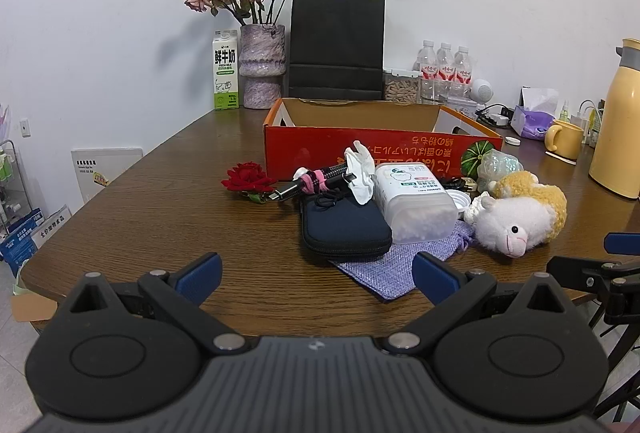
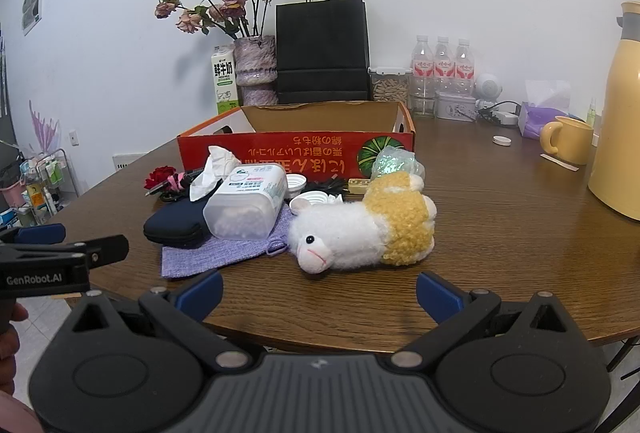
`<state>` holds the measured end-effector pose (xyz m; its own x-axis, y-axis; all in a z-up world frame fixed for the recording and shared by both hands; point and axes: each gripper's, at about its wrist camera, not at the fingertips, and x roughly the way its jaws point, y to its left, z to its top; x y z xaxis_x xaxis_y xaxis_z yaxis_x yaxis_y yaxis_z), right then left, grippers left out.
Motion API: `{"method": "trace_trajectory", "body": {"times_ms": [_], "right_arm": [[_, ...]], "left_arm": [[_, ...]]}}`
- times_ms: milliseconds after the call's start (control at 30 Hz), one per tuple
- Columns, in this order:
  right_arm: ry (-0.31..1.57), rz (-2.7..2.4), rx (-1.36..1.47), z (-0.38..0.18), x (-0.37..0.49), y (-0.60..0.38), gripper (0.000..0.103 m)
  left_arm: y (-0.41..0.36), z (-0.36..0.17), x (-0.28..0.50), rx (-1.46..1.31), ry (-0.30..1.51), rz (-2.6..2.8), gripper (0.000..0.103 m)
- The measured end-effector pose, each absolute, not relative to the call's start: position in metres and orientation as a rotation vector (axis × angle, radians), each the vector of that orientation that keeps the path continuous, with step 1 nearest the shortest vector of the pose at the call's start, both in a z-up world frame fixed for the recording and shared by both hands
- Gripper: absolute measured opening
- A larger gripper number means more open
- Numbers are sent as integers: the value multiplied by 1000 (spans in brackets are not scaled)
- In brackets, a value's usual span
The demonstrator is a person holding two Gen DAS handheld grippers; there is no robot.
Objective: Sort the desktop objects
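A: Where's the clutter?

B: Mid-table, in front of the orange box (image 2: 296, 147): a plush sheep (image 2: 360, 229) on its side, a wipes tub (image 2: 248, 203) lying partly on a navy pouch (image 1: 344, 227), both over a purple cloth (image 2: 216, 253). A red rose (image 1: 248, 177) lies nearer the table's left edge.

A: And the claws?

B: At the near edge of the table (image 2: 500, 233). The left gripper (image 1: 316, 275) and right gripper (image 2: 320, 291) both gape wide, holding nothing.

A: Behind the box?

B: A black bag (image 1: 336, 45) against the wall.

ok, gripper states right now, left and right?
Left gripper: open, holding nothing, at the near edge of the table.
Right gripper: open, holding nothing, short of the plush sheep.
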<state>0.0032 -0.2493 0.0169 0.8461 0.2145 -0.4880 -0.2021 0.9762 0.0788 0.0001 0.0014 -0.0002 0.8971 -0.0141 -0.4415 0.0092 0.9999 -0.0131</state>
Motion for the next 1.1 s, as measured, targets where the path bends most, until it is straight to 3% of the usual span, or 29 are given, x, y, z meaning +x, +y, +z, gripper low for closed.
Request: {"method": "trace_trajectory", "body": {"times_ms": [1100], "right_arm": [[517, 225, 21, 18, 3, -247, 103]], "left_arm": [[-1, -1, 0, -6, 456, -14, 103]]}}
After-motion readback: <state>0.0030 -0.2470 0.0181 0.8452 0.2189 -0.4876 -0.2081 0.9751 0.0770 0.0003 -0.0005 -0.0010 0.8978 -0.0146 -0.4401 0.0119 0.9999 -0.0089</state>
